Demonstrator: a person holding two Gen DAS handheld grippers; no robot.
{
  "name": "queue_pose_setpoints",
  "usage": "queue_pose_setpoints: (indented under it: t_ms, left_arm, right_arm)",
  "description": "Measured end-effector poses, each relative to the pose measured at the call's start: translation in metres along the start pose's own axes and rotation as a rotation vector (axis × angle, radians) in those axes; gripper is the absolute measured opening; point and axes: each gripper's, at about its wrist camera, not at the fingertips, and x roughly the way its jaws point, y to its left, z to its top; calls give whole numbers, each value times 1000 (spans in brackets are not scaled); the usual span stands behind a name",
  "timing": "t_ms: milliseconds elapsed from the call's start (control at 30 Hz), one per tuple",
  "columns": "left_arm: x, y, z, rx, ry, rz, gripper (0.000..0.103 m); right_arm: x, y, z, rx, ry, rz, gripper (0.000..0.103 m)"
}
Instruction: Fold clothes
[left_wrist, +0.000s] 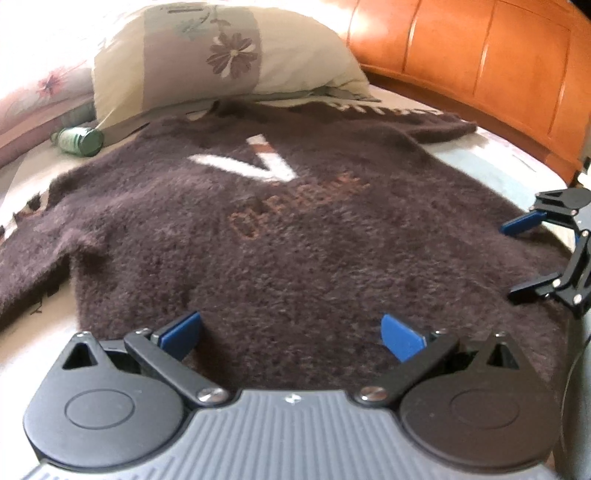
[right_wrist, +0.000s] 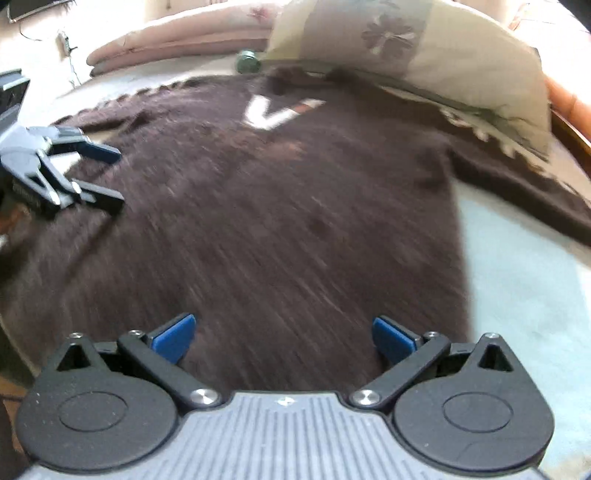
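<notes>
A fuzzy dark brown sweater (left_wrist: 295, 221) lies spread flat on a pale bed sheet (right_wrist: 517, 295), filling the middle of both frames, with a white V mark (left_wrist: 255, 162) and brownish lettering on it. At the bottom centre of the left wrist view, the left gripper (left_wrist: 291, 334) hovers low over the sweater, jaws spread wide and empty. The right gripper (right_wrist: 282, 338) sits likewise in its own view, also released and grasping nothing; that view is blurred. A floral pillow (left_wrist: 207, 62) rests at the upper left, a green bottle (left_wrist: 79, 140) beside it, and a wooden headboard (left_wrist: 480, 66) at the upper right.
</notes>
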Motion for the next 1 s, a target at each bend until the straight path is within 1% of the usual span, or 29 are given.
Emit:
queue_pose_setpoints:
  t_ms: [133,167,200,300,367,433,500,533,567,733,767,867,900,967,1000]
  left_arm:
    - [-8,-14,2,43,-13,-41,102]
    - [-10,-18,4,60,-19,-49,102]
    - [-9,-21,9,57,-25,-73,102]
    - [-8,-28,24,48,-43,-145,102]
    - [0,-36,36,43,-37,-157,102]
    - [10,-43,41,68,-47,-150,102]
    - [20,-42,36,71,-31,-157,102]
    - [26,-41,34,72,-23,-161,102]
    - [31,-40,32,74,-15,-165,102]
    - [36,-24,31,10,-19,-224,102]
    - [37,-22,32,-6,-18,-226,102]
    - [35,-33,38,3,-1,-170,102]
    - [32,-36,39,20,-5,-169,102]
    - [28,-38,37,37,-25,-213,102]
    - [29,-36,37,27,-26,-234,102]
  right_arm:
    - [-27,-18,-26,76,5,-12,103]
    - [-29,-18,-25,81,0,-16,103]
    - [-32,-18,-25,85,-5,-19,103]
    - [-36,-28,-10,113,-46,-18,103]
    - [-39,-42,5,93,-86,-50,103]
    - [-39,-65,25,84,-132,-106,103]
    - [-36,-99,51,128,-172,-158,103]
    - [-35,-116,59,166,-187,-167,103]
    - [-30,-136,71,214,-201,-159,103]
    - [16,-234,128,483,-239,4,103]
    - [29,-253,136,549,-247,14,103]
    - [66,-293,147,674,-251,73,103]
    - [76,-306,145,703,-248,95,103]
    - [92,-326,139,738,-210,127,103]
    - [96,-335,133,738,-196,107,103]
